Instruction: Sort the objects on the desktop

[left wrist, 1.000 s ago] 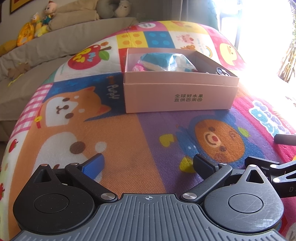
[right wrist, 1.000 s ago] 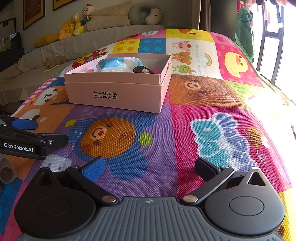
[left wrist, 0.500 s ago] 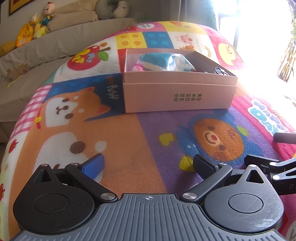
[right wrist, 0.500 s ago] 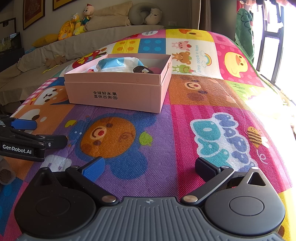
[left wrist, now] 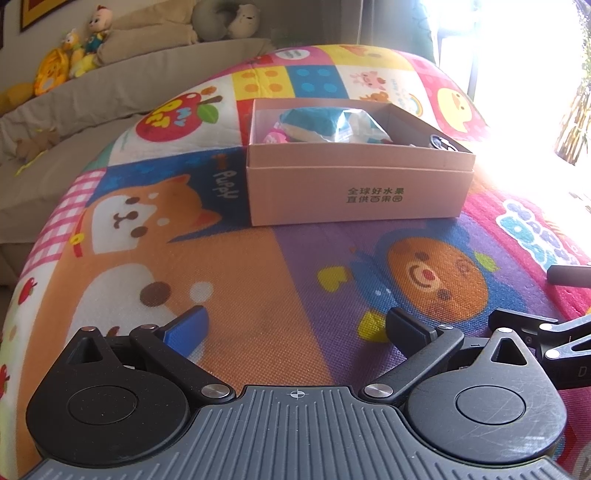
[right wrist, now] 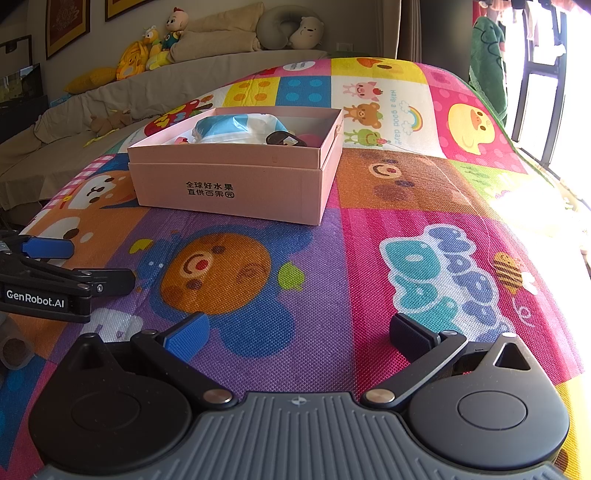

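Note:
A pink cardboard box [left wrist: 354, 192] [right wrist: 229, 188] stands open on the cartoon play mat. Inside lie a blue-and-white packet [left wrist: 325, 120] [right wrist: 236, 127], a small pink item [left wrist: 275, 137] and a dark round object [left wrist: 443, 142] [right wrist: 280, 138]. My left gripper [left wrist: 295, 325] hovers low over the mat, well in front of the box, open with nothing between its fingers. My right gripper [right wrist: 299, 328] is also open and empty, in front of and to the right of the box. The left gripper [right wrist: 55, 269] shows at the left edge of the right wrist view.
The play mat [right wrist: 424, 192] covers the whole surface and drops off at its edges. A grey sofa with plush toys [right wrist: 159, 48] and a neck pillow [right wrist: 288, 29] stands behind. A bright window [left wrist: 517, 74] glares at the right.
Almost nothing differs; the left gripper has drifted slightly downward in the right wrist view. Both grippers stay open over the mat.

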### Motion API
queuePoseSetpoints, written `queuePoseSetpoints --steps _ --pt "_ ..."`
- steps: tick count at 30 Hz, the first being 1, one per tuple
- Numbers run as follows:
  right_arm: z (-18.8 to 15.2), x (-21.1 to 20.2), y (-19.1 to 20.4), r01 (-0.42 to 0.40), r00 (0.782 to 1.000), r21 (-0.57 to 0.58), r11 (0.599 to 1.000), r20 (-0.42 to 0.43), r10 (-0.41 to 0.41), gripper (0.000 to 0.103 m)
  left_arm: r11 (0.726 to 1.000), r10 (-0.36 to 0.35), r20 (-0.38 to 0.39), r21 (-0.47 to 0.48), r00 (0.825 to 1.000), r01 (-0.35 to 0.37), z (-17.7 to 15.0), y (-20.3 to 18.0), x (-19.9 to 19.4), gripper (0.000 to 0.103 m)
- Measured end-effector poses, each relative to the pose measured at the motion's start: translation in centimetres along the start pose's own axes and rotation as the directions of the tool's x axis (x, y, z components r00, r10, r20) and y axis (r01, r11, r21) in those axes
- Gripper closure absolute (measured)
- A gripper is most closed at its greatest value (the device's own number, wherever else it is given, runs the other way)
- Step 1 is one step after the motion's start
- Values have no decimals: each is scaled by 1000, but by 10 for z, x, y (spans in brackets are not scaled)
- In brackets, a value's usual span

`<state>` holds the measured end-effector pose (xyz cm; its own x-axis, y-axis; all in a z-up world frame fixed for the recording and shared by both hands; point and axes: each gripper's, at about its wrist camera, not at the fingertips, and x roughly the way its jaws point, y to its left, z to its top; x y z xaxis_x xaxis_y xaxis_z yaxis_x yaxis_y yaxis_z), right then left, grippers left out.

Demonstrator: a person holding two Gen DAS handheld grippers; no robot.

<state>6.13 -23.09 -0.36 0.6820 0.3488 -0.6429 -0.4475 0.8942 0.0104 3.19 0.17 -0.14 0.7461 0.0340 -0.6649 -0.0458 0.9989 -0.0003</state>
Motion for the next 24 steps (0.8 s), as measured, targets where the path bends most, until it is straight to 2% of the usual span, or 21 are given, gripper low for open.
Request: queuePoseSetpoints --steps 24 --pt "0 0 0 0 1000 0 1000 0 0 0 1000 -7 2 -8 1000 7 0 2 -1 0"
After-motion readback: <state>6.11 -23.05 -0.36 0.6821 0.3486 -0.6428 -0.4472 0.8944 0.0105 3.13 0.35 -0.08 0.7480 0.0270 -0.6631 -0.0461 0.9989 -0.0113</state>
